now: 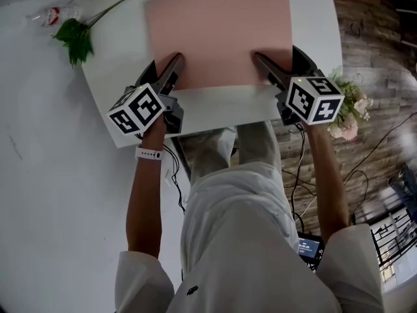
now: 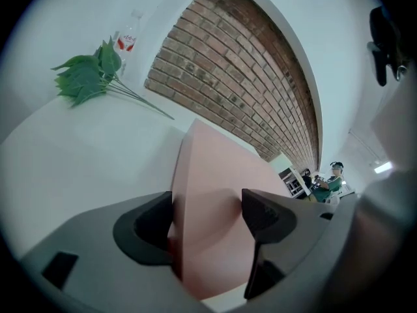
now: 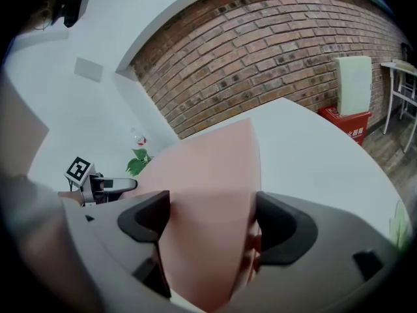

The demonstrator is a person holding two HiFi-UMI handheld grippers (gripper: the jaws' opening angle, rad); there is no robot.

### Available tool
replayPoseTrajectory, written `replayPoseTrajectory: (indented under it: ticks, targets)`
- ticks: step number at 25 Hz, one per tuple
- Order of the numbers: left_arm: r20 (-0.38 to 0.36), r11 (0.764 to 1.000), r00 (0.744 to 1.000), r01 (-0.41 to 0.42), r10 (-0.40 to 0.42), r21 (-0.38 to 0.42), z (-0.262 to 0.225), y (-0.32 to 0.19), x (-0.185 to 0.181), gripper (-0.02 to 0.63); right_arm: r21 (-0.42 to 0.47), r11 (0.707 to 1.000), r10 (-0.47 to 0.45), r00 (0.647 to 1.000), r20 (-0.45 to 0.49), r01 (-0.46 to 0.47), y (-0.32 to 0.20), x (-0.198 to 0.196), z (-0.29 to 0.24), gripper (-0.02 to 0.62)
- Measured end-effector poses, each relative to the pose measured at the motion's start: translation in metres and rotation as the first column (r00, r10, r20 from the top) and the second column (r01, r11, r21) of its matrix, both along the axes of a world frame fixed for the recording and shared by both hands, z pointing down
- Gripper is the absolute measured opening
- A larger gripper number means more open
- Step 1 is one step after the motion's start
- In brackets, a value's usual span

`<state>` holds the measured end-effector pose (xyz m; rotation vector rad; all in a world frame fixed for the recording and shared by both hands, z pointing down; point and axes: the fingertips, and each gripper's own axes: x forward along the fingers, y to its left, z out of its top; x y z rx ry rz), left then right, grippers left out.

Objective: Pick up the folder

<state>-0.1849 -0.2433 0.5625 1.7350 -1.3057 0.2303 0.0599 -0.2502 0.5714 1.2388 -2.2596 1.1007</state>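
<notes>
In the head view, the two near corners of the folder (image 1: 218,34) are covered by the left gripper (image 1: 177,60) and the right gripper (image 1: 258,59), and the pale flowers (image 1: 350,117) are partly hidden behind the right gripper's marker cube (image 1: 315,100). The bottle (image 1: 47,15) beside the leafy stem (image 1: 78,36) is blurred, and its label cannot be read. In both gripper views the folder's near end is cut off behind the gripper's own body. In the left gripper view a distant figure (image 2: 331,178) is seen too small for anything more to be told
</notes>
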Motion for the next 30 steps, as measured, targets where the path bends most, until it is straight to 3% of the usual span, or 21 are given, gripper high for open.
replayPoseTrajectory:
  ticks: [14,30]
  targets:
    - [0.013,0.994,0.997,0.07,-0.071,0.085,-0.051,0.033,-0.004,0.336,0.104,0.994,-0.031,1.0,0.0,0.031,0.016,-0.004,-0.056,0.411]
    - [-0.002,0.975,0.998,0.056,-0.057,0.216,-0.133,0.068,-0.002,0.334,0.24,0.971,0.003,1.0,-0.004,-0.002,0.056,0.0,-0.144,0.411]
